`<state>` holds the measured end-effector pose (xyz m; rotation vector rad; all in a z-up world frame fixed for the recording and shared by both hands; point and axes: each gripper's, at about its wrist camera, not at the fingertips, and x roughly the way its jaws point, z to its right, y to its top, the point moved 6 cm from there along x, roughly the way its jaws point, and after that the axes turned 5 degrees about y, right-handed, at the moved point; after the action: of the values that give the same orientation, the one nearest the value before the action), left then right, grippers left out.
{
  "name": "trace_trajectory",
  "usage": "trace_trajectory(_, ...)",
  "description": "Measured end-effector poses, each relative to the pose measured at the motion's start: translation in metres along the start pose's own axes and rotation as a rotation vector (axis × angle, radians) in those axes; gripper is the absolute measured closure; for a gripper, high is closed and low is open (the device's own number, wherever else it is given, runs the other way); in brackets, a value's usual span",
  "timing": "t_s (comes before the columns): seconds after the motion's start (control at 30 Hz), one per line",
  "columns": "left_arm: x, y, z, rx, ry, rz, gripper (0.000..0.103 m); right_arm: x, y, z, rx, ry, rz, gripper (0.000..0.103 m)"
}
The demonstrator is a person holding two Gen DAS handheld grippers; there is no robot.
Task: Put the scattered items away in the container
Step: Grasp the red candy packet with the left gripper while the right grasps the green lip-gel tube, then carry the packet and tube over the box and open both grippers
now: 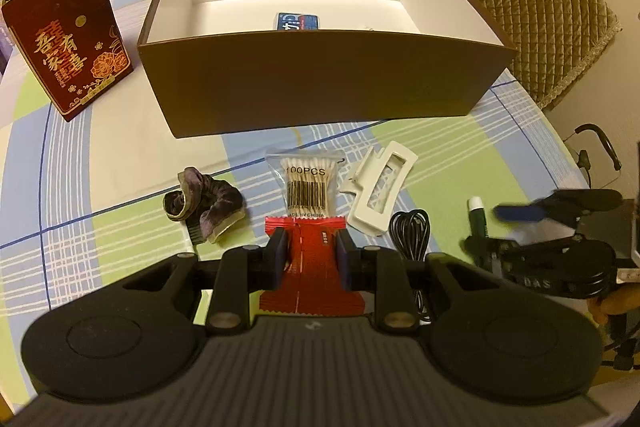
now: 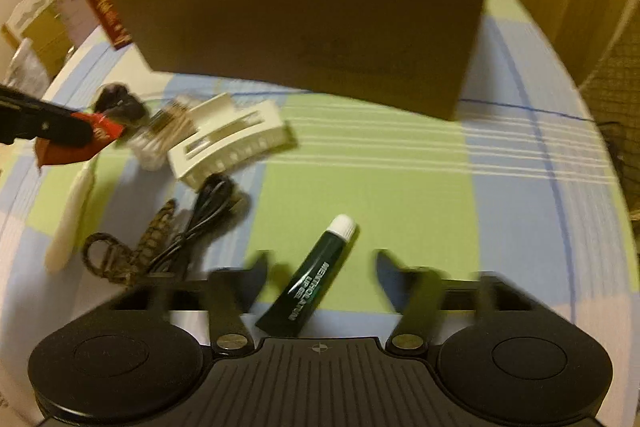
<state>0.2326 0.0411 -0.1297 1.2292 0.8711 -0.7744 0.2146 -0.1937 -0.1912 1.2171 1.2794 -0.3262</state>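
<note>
My left gripper (image 1: 311,251) is shut on a red foil packet (image 1: 310,267), held just above the checked tablecloth. Past it lie a bag of cotton swabs (image 1: 306,187), a white hair claw (image 1: 380,187), a purple scrunchie (image 1: 208,205) and a coiled black cable (image 1: 412,231). The brown box (image 1: 320,79) stands open behind them, with a blue item (image 1: 298,22) inside. My right gripper (image 2: 324,267) is open, its fingers either side of a green lip gel tube (image 2: 316,279) lying on the cloth. The right wrist view is blurred.
A red gift box (image 1: 68,43) stands left of the brown box. A quilted chair (image 1: 544,27) is at the back right. A braided cord (image 2: 132,251) and a white stick-like item (image 2: 72,211) lie near the cable. The round table's edge curves close on the right.
</note>
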Motion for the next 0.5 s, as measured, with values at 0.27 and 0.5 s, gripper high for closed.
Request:
trace_trajectory(0.27, -0.003, -0.001, 0.003, 0.006, 0.002, 0.006, 0.082, 0.01, 0.01, -0.001, 0.023, -0.052, 0.016, 0.071)
trace_trajectory(0.5, -0.006, -0.003, 0.007, 0.0, -0.007, 0.019, 0.082, 0.009, -0.002, -0.019, -0.097, -0.036, 0.01, 0.085)
